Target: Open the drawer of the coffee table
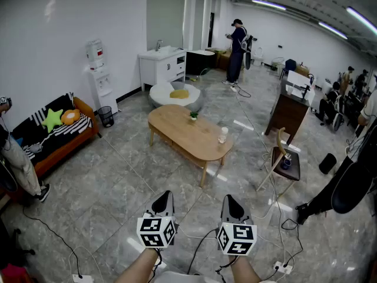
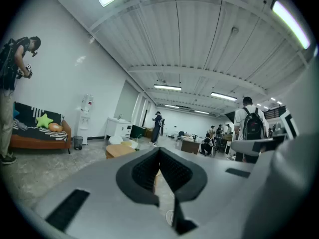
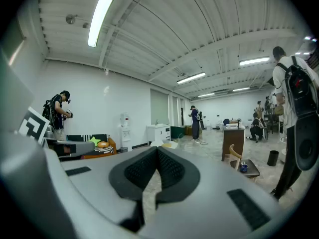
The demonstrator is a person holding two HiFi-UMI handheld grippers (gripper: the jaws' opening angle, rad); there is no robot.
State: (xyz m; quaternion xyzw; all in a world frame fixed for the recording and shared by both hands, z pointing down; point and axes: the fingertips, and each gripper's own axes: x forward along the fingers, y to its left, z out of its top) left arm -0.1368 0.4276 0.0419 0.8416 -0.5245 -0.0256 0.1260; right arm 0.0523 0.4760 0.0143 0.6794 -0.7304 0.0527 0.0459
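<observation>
The coffee table [image 1: 188,135] is a long oval of light wood on thin legs, in the middle of the grey floor in the head view; no drawer front shows from here. A clear cup [image 1: 222,135] and a small plant [image 1: 193,116] stand on it. My left gripper [image 1: 163,203] and right gripper [image 1: 232,204] hang side by side at the bottom of that view, well short of the table, both shut and holding nothing. In the left gripper view the left gripper [image 2: 159,155] points level and the table's end [image 2: 118,150] peeps out left of it. The right gripper [image 3: 157,156] has its pads together in its own view.
An orange sofa [image 1: 62,135] with cushions lines the left wall beside a water dispenser [image 1: 98,75]. A round white table [image 1: 175,94] stands beyond the coffee table. A wooden chair [image 1: 283,160] and a dark desk [image 1: 287,109] stand at the right. Cables [image 1: 54,233] trail on the floor; people stand around.
</observation>
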